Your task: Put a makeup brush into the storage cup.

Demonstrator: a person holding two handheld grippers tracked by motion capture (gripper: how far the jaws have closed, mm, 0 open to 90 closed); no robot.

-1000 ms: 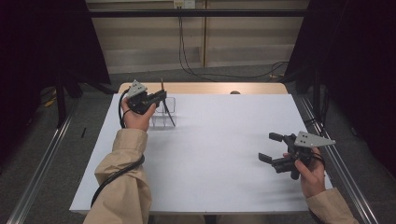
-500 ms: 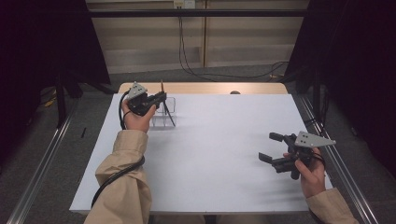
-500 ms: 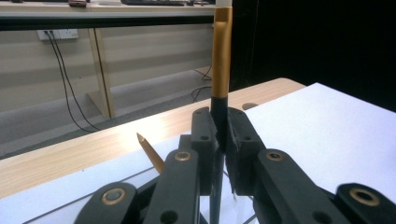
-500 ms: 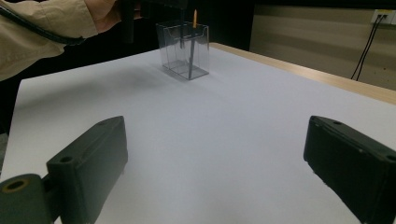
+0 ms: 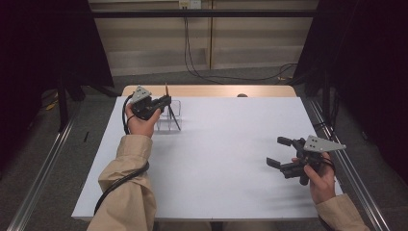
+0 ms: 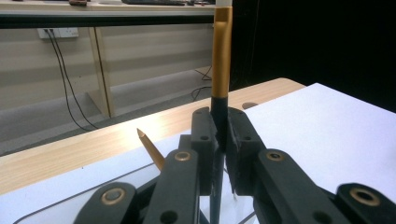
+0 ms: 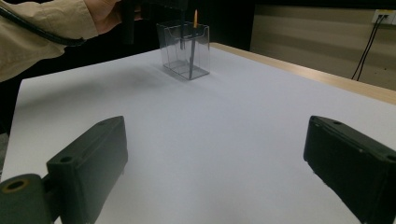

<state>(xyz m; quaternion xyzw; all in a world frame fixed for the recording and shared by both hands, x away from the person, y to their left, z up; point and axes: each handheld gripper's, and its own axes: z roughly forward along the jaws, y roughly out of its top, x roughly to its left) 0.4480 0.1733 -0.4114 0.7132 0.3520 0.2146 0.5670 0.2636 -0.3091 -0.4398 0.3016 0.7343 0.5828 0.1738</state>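
Observation:
My left gripper (image 5: 165,100) is at the far left of the table, shut on a pen (image 6: 221,60) with a gold upper part and a black body. The pen stands upright, its lower end down in a clear plastic box (image 5: 172,117). In the left gripper view, the jaws of this gripper (image 6: 218,128) pinch the black body, and the pointed gold tip of a second pen (image 6: 148,146) leans just behind them. My right gripper (image 5: 277,152) rests low over the table's right side, open, with nothing between its jaws (image 7: 217,135). Its view shows the box (image 7: 184,49) far ahead.
A white sheet (image 5: 226,159) covers the table; bare wood (image 5: 211,91) shows along the far edge. Cables (image 5: 192,57) hang on the wall behind. Metal rails (image 5: 41,178) run along both sides of the table.

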